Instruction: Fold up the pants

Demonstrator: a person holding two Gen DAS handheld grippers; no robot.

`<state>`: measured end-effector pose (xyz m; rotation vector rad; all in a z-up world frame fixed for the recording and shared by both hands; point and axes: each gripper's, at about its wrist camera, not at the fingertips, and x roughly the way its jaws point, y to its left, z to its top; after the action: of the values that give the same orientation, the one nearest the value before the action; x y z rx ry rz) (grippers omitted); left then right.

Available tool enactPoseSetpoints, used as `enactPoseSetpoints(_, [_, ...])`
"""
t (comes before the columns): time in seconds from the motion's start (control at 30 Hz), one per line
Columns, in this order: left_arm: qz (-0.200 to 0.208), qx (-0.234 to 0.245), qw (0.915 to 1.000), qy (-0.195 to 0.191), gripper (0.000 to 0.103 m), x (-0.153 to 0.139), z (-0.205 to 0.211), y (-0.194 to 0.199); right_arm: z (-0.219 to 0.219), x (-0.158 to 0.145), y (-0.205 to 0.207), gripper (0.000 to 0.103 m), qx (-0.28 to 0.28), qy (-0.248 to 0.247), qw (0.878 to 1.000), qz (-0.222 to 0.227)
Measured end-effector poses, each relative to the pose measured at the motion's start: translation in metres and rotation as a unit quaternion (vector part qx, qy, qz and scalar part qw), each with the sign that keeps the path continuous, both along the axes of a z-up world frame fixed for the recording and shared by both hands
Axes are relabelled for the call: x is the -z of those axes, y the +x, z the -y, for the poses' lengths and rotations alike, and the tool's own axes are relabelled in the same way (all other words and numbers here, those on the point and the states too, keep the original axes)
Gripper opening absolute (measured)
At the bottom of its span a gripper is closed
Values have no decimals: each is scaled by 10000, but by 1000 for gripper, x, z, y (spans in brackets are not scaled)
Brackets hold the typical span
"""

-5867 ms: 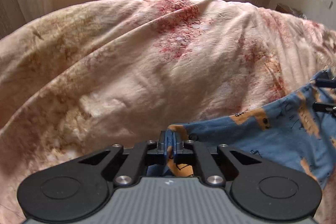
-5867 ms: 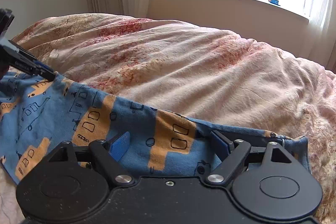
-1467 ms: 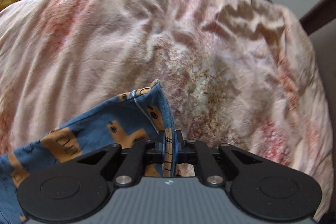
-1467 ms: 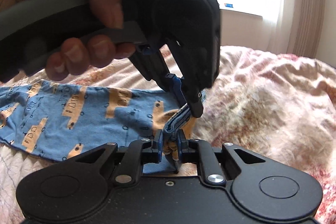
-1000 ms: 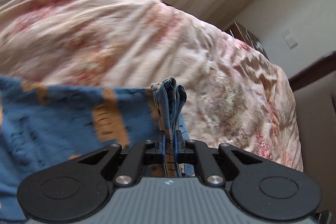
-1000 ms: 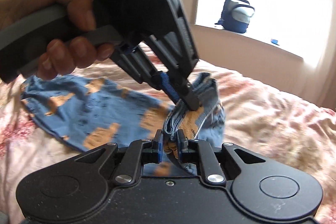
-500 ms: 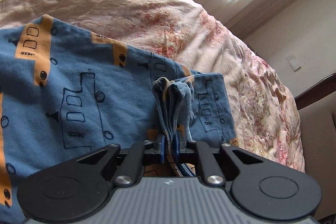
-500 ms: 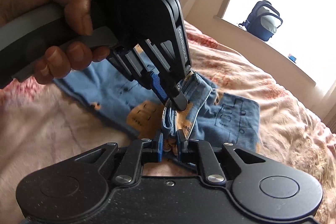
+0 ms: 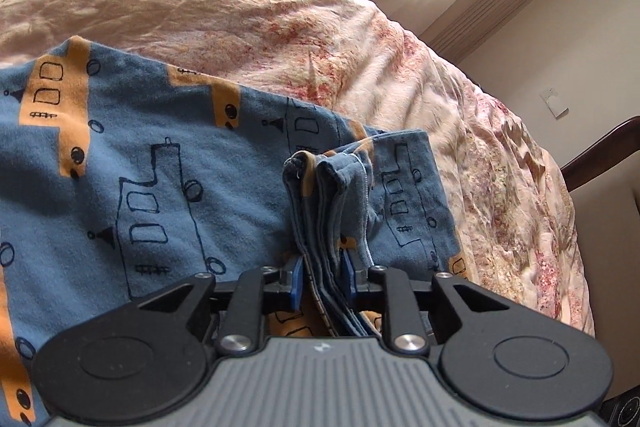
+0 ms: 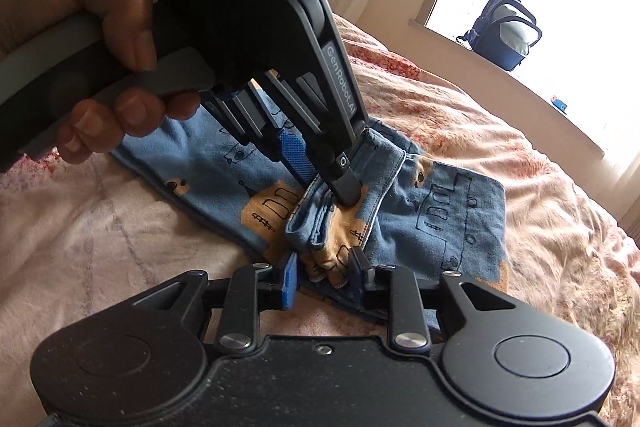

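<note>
The left gripper (image 9: 322, 277) had just been opening, its blue pads (image 9: 296, 281) standing slightly off a bunched stack of fabric edges that still rose between them. The right gripper (image 10: 325, 277) had likewise just been opening, its jaws parted with the same bundle's corner lying loose between them. Both tools met over that bundle, the left one held in a person's hand (image 10: 100, 67). The bundle belonged to the blue pants (image 9: 152, 163), printed with orange blocks and outlined houses, which lay doubled over on a pink floral duvet (image 9: 248, 11). A backpack (image 10: 505, 31) sat on the windowsill beyond the duvet. The step appeared to be releasing the carried end after a fold. Next, both grippers would likely need to draw back clear and flatten the upright edges.
</note>
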<state>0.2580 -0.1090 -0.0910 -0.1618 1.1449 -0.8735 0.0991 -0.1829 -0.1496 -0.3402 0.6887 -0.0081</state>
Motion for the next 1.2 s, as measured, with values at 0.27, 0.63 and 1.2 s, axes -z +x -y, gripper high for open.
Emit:
enactPoseSetpoints(0.27, [-25, -16, 10000, -2, 26, 0, -1, 0, -1, 1, -1, 33, -25, -71, 10000, 12])
enactPoseSetpoints(0.63, [-226, -231, 9994, -89, 24, 1, -7, 3, 0, -2, -3, 32, 8, 17, 10000, 53])
enactPoseSetpoints(1.2, [46, -488, 9986, -218, 8, -14, -18, -7, -6, -17, -8, 13, -218, 25, 9994, 266])
